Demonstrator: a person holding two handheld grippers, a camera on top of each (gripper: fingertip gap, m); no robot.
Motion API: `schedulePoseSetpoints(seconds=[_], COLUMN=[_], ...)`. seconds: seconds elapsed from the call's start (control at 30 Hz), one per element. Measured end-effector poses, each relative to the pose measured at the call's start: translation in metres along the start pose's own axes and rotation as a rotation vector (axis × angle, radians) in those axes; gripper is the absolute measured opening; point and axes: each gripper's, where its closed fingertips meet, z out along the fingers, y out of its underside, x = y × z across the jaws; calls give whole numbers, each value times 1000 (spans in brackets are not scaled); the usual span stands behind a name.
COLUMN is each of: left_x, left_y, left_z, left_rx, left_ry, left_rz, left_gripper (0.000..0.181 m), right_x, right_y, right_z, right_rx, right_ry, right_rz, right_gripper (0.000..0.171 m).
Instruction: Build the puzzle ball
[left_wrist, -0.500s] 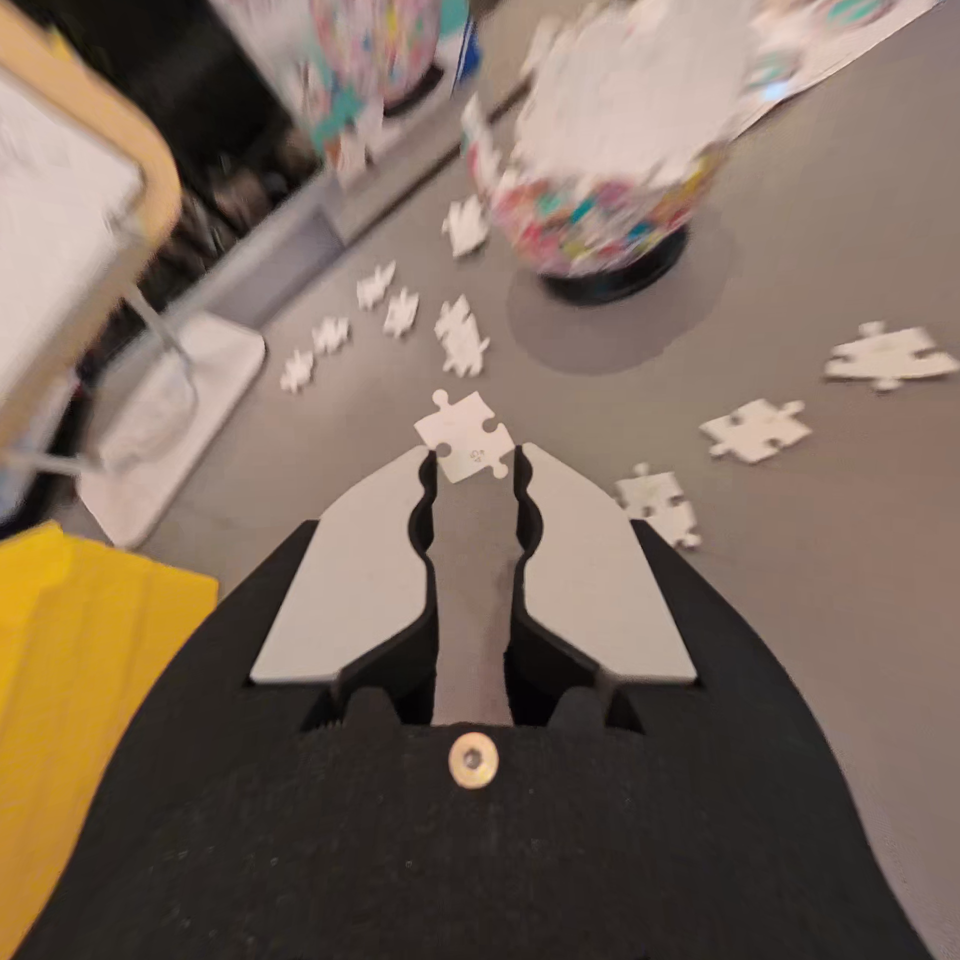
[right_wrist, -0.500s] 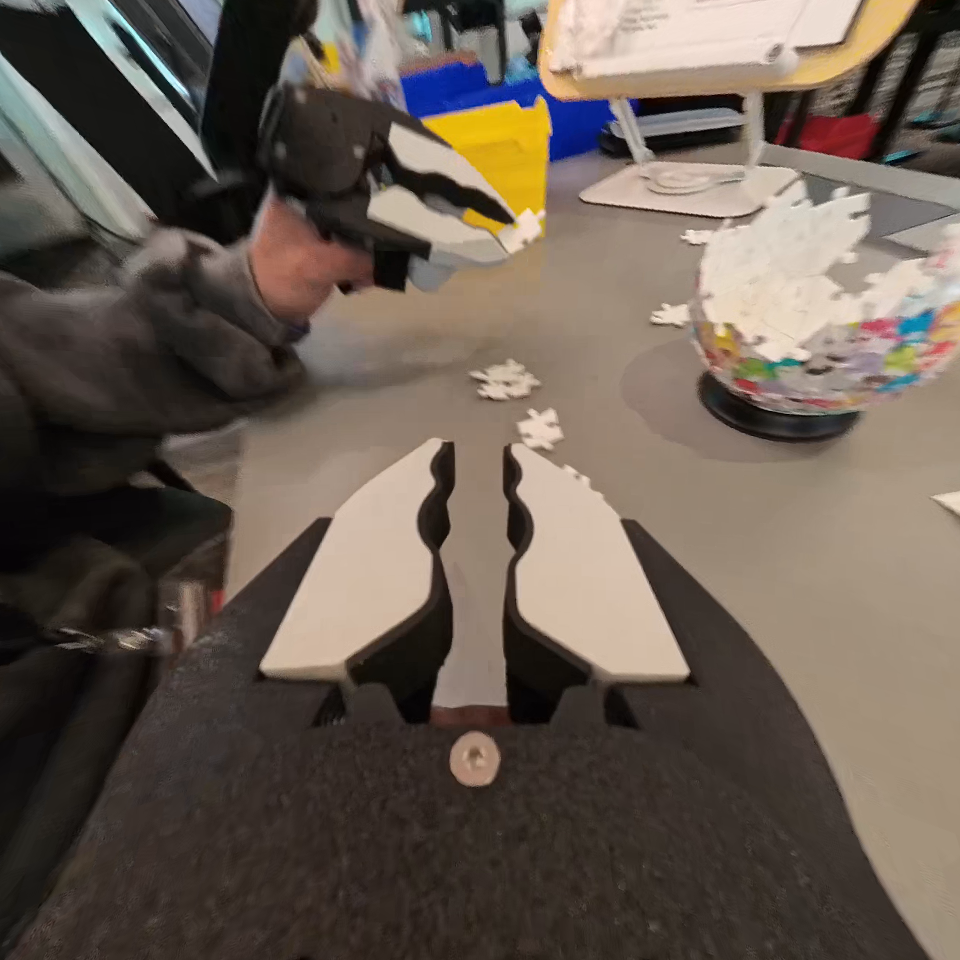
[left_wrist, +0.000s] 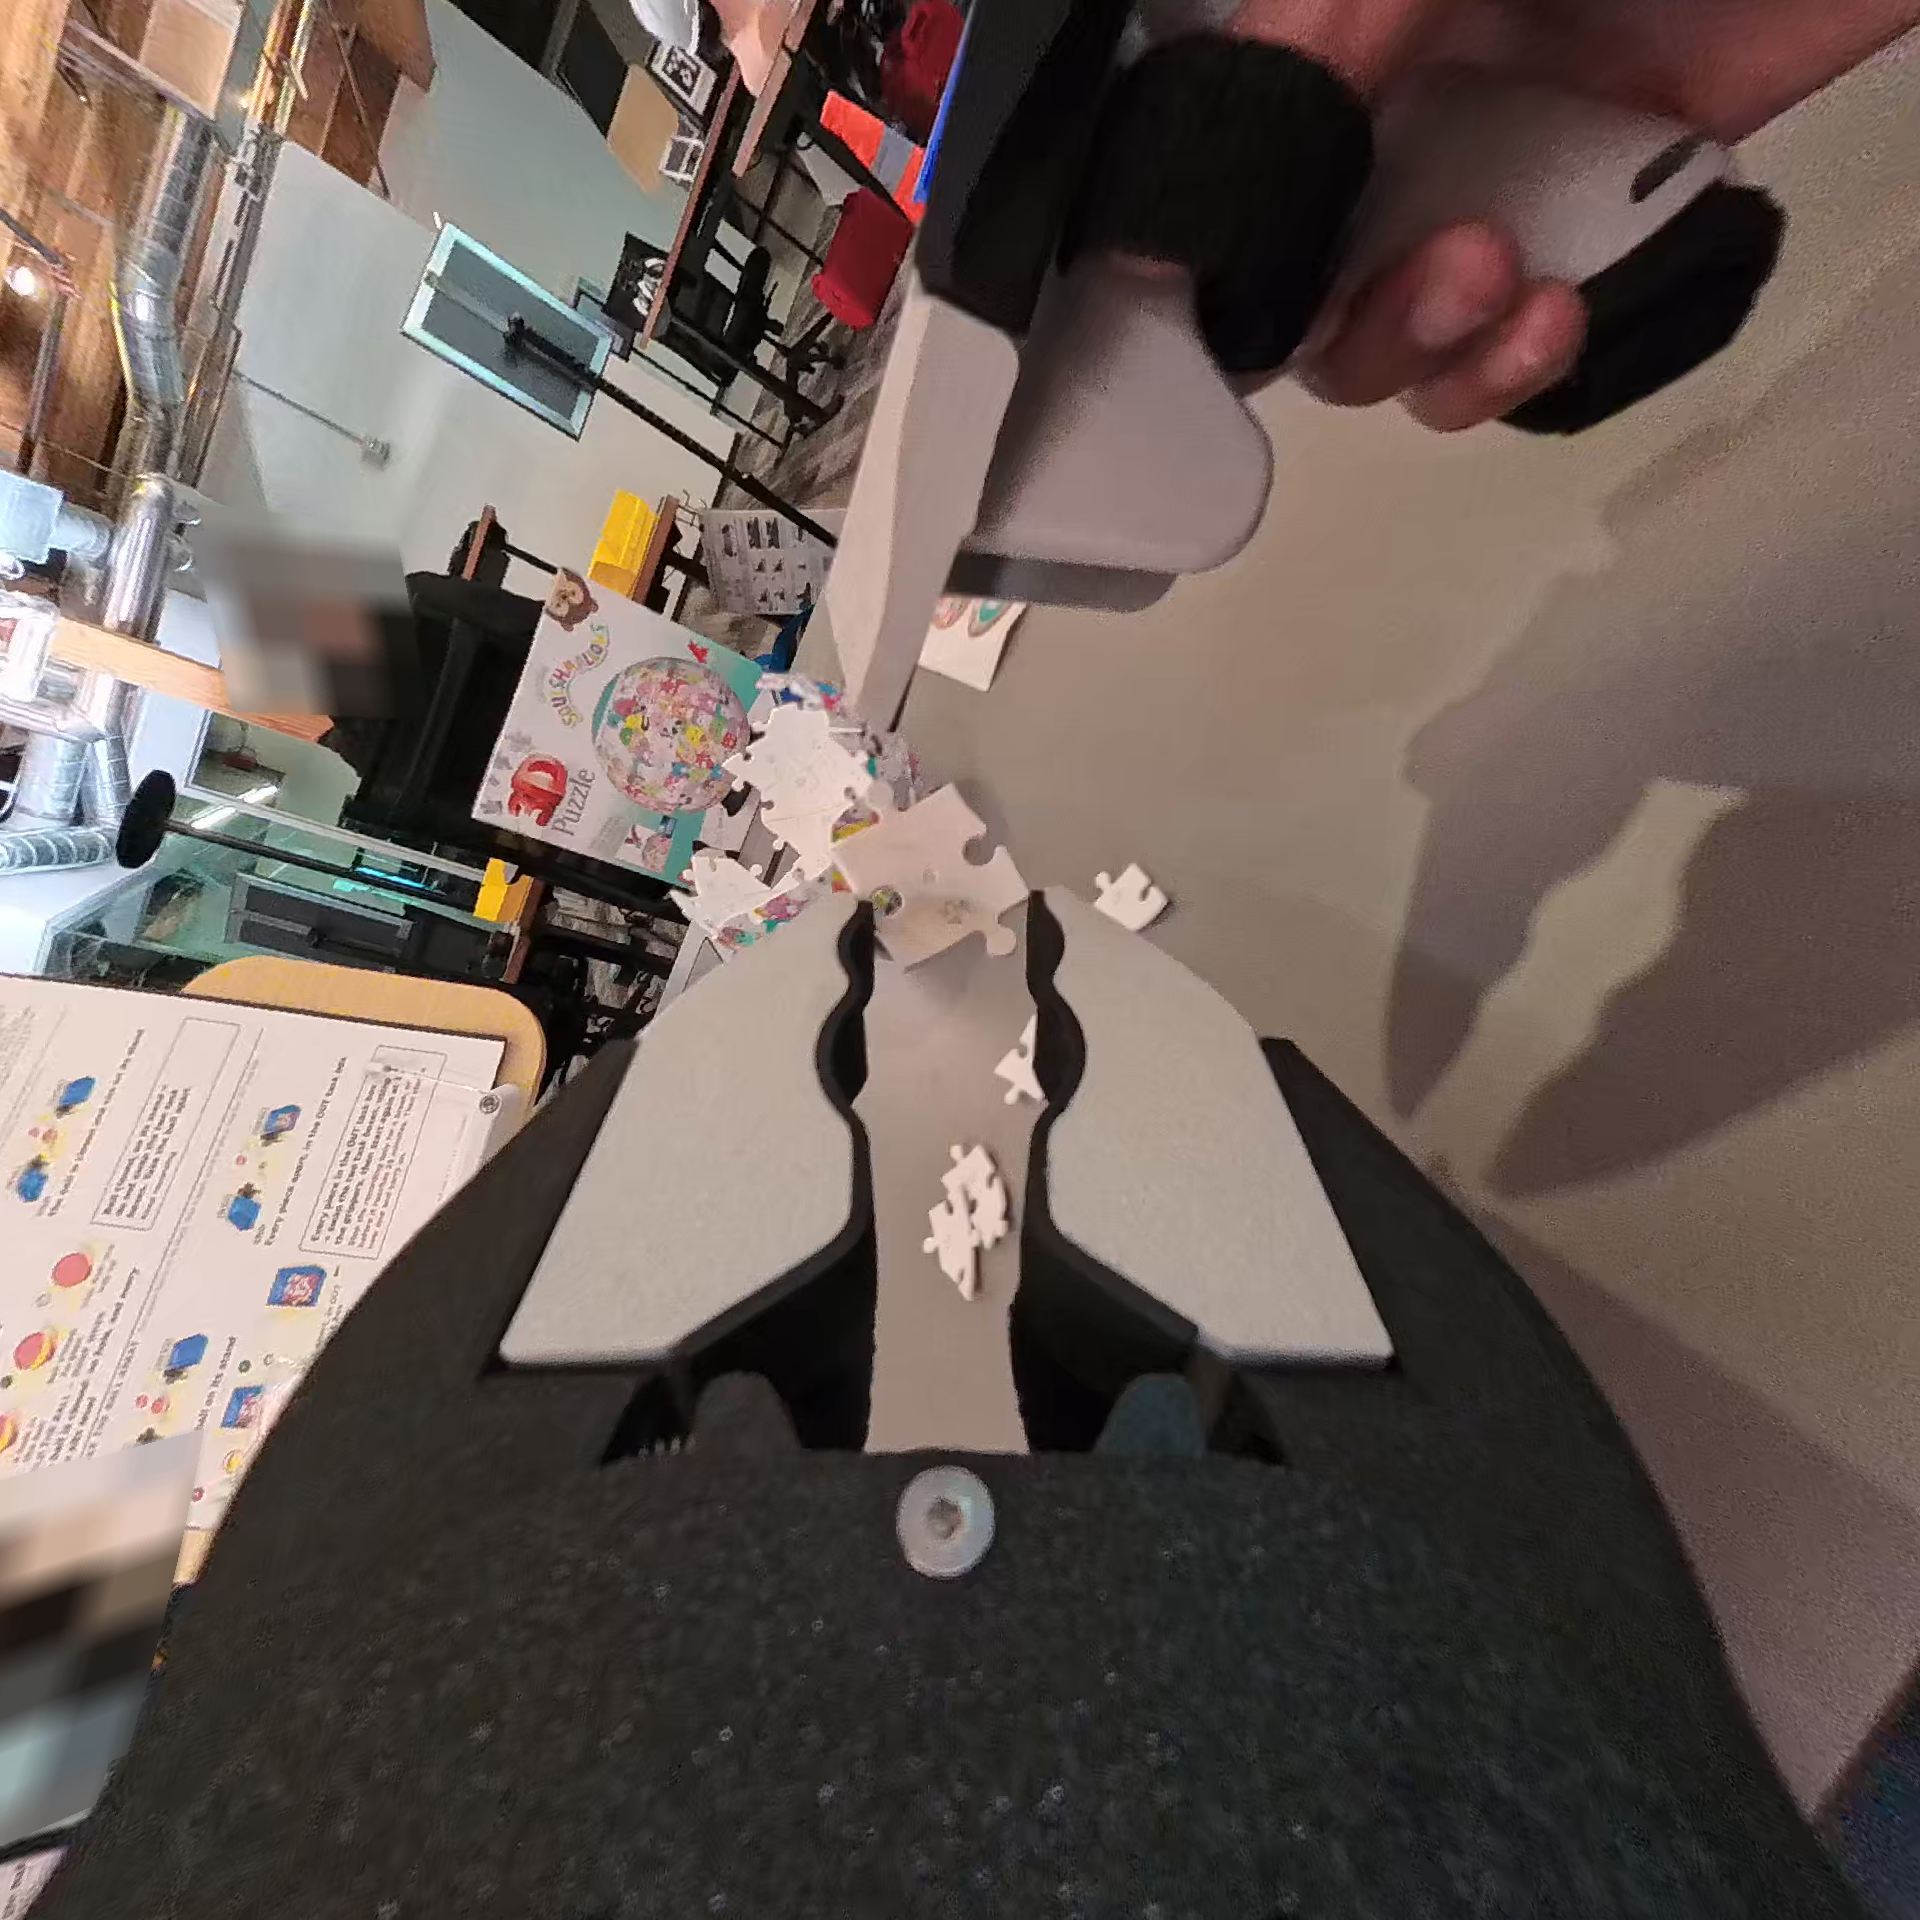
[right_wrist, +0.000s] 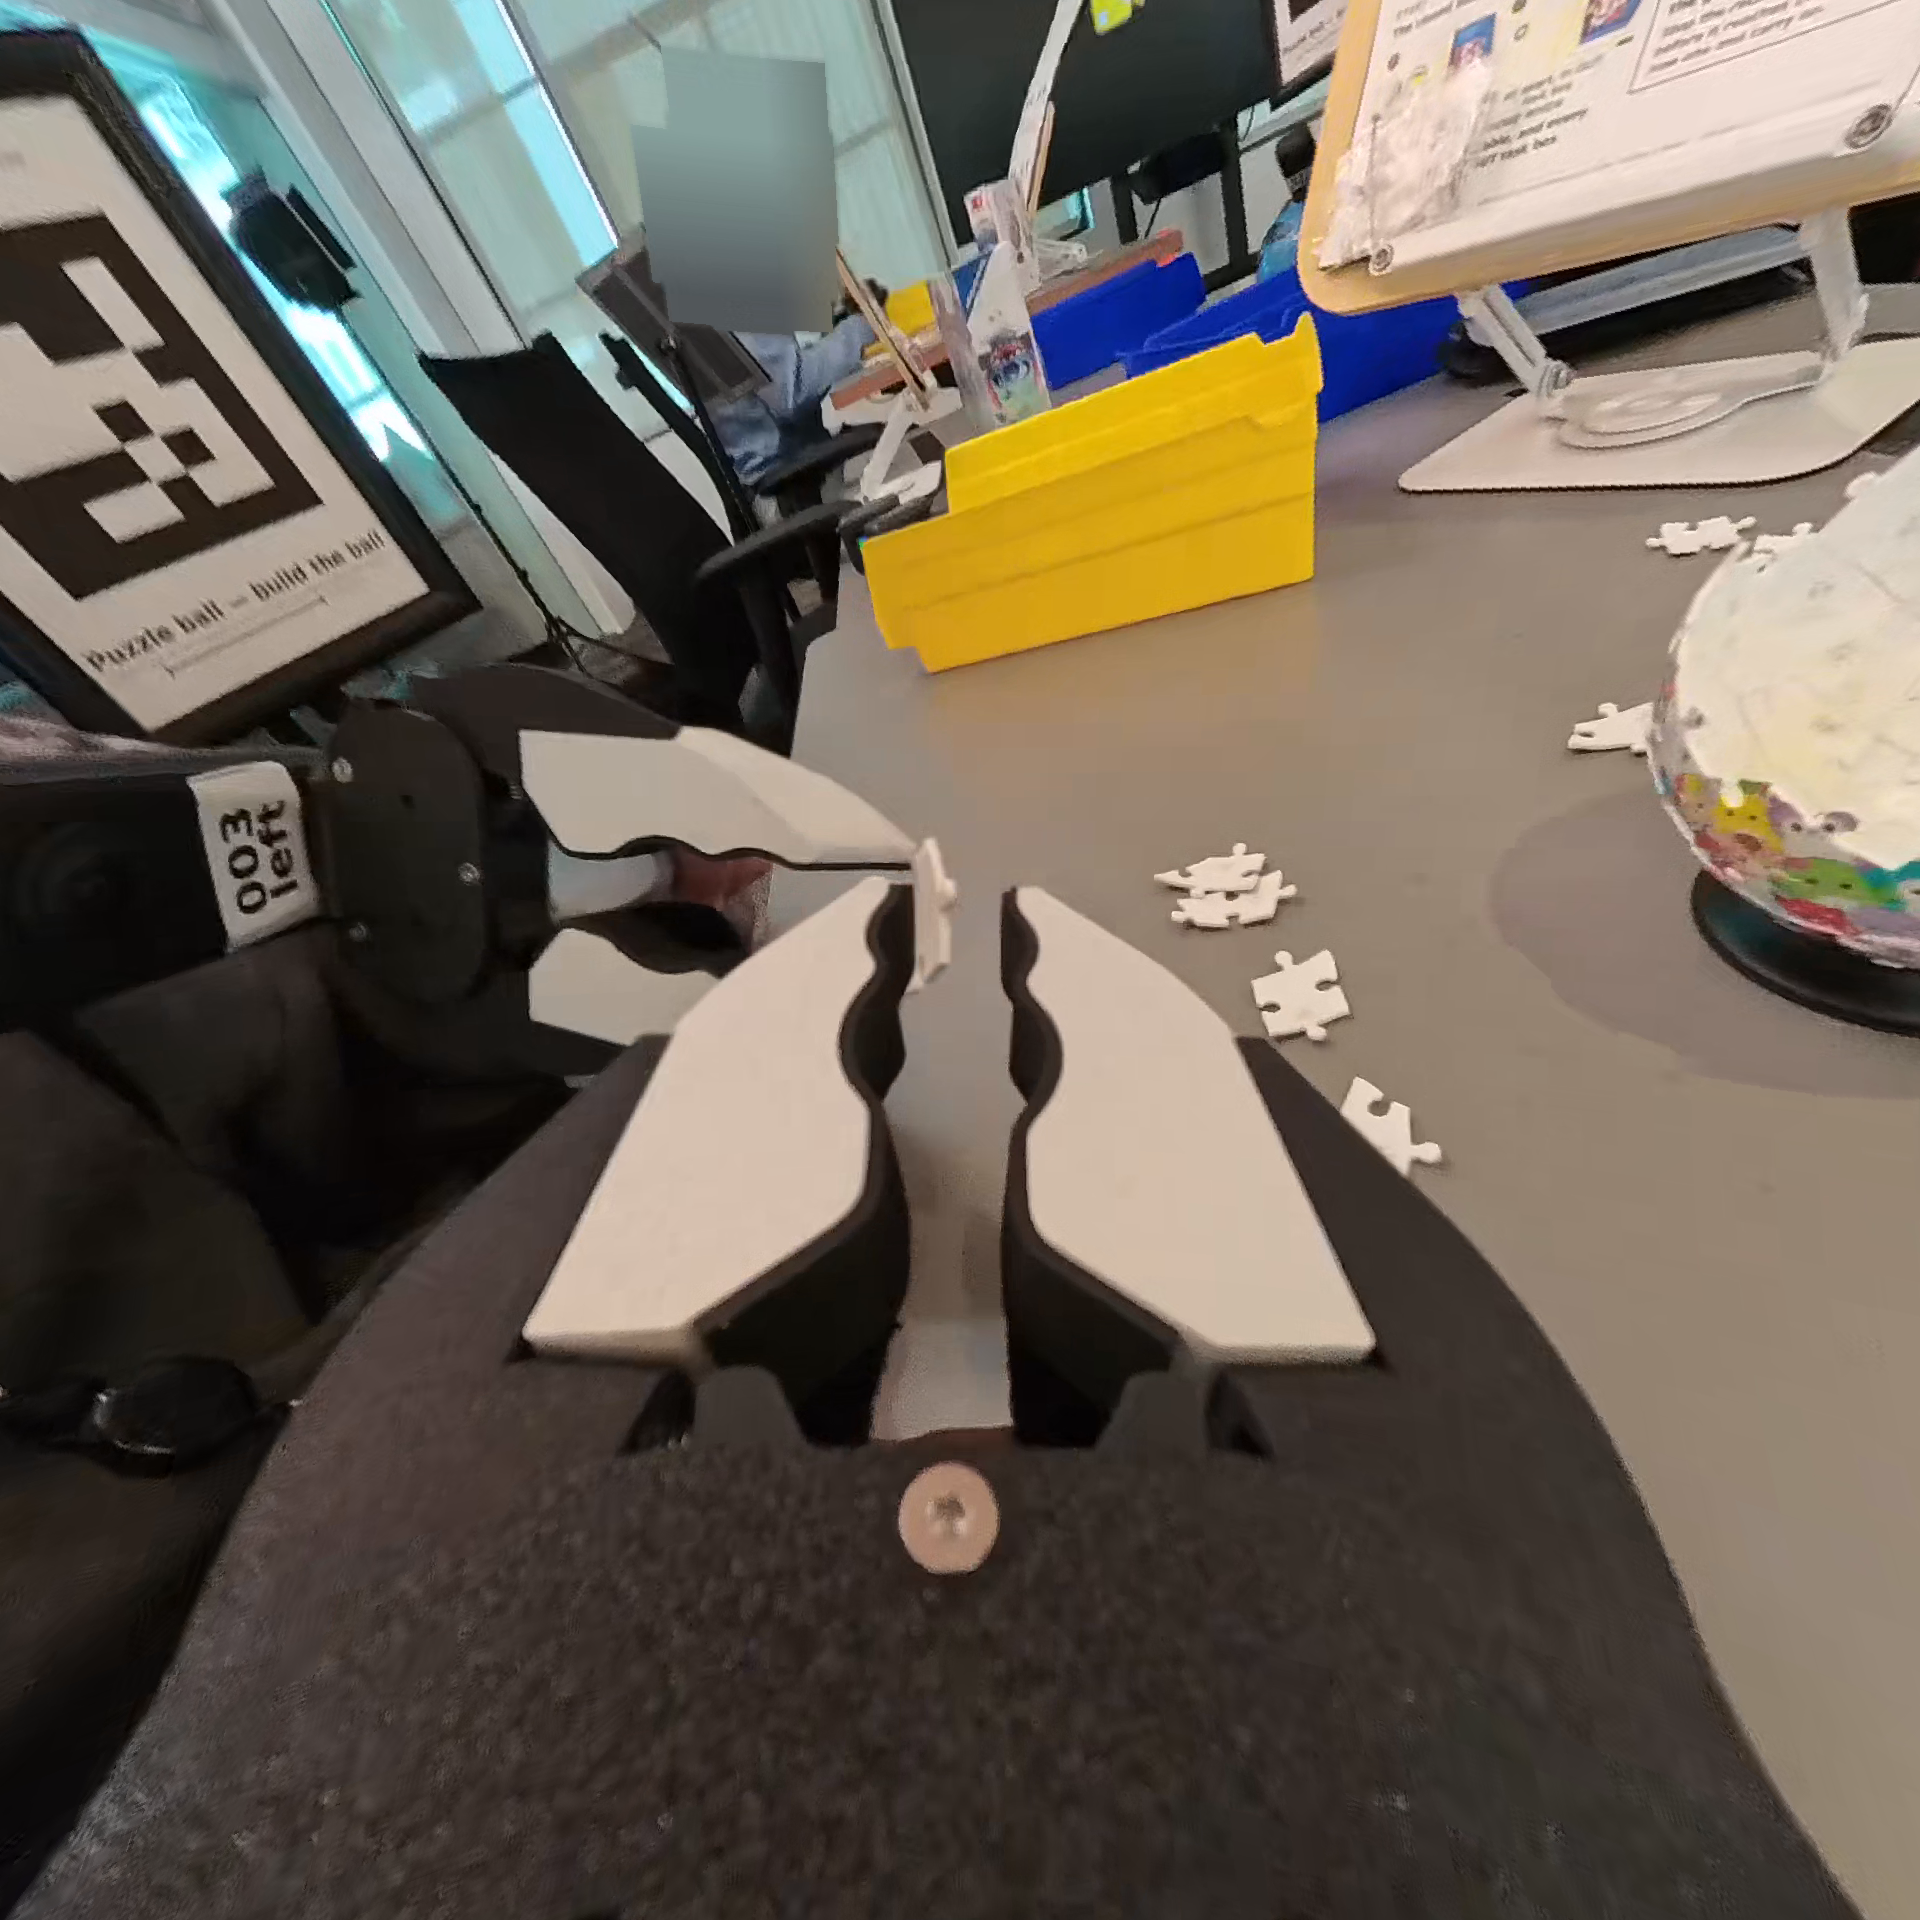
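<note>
The left gripper (left_wrist: 940, 914) pinches 1 white puzzle piece (left_wrist: 930, 883) at its fingertips, held above the grey table (right_wrist: 1455, 644). The piece stands on edge between the spread fingers of the right gripper (right_wrist: 951, 914), long axis vertical. Likely a handover: right must close. The half-built puzzle ball (right_wrist: 1808, 769) sits far right.

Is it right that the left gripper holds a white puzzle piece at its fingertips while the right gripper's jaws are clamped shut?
Not quite. The right gripper stands open with nothing between its jaws, as the right wrist view shows. The left gripper does hold the white puzzle piece.
</note>
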Motion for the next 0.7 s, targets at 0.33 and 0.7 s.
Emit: schedulePoseSetpoints(seconds=[0.33,0.7], left_x=[8,24], left_y=[-8,0], left_z=[-5,1], left_rx=[3,-5], left_ry=[-13,111], left_rz=[48,-16], left_gripper=[28,18], right_x=[-11,6], right_y=[9,21], right_z=[4,1], right_rx=[-67,-161], right_ry=[-75,36], right_rz=[-47,-138], right_gripper=[3,2])
